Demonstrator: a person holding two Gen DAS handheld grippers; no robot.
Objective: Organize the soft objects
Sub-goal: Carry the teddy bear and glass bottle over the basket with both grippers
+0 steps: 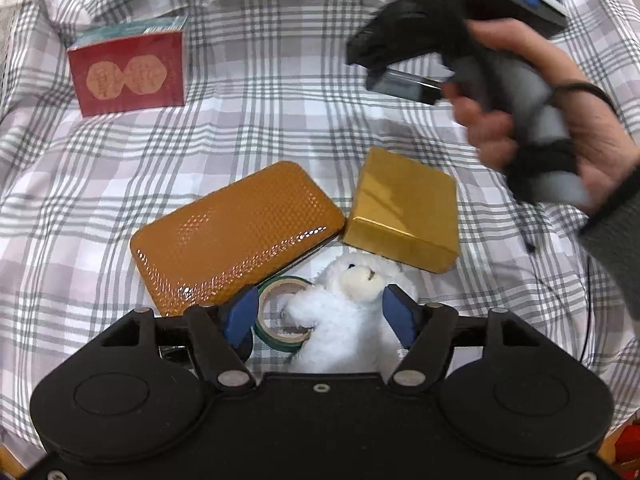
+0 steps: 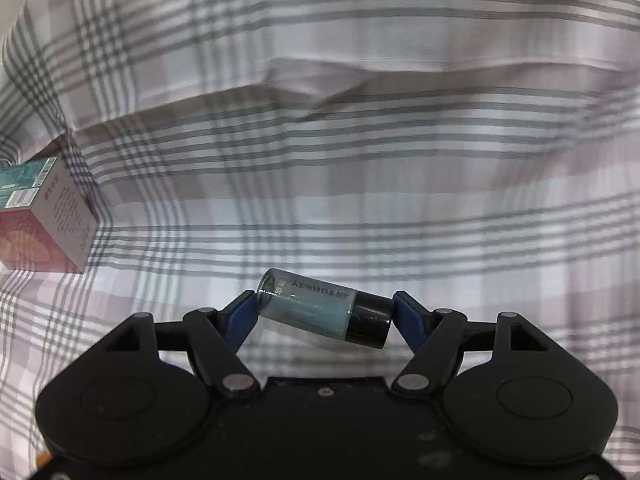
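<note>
White plush toy [image 1: 344, 312] is seen lying on the plaid cloth [image 1: 248, 120], just below the orange textured case [image 1: 236, 236] and gold box [image 1: 404, 208], touching the green tape roll [image 1: 280, 312]. Left gripper [image 1: 320, 312] is held partly open around the plush; its blue fingers [image 1: 396, 312] flank the body, no squeeze visible. Plush is judged light, soft, compressible, not fragile; best taken across the torso, tape roll kept out of the grip. Right gripper [image 2: 324, 312] is closed endwise on a small clear bottle with black cap [image 2: 324, 312], judged rigid and slippery, likely to pivot. Red box [image 1: 128, 72] sits well apart.
</note>
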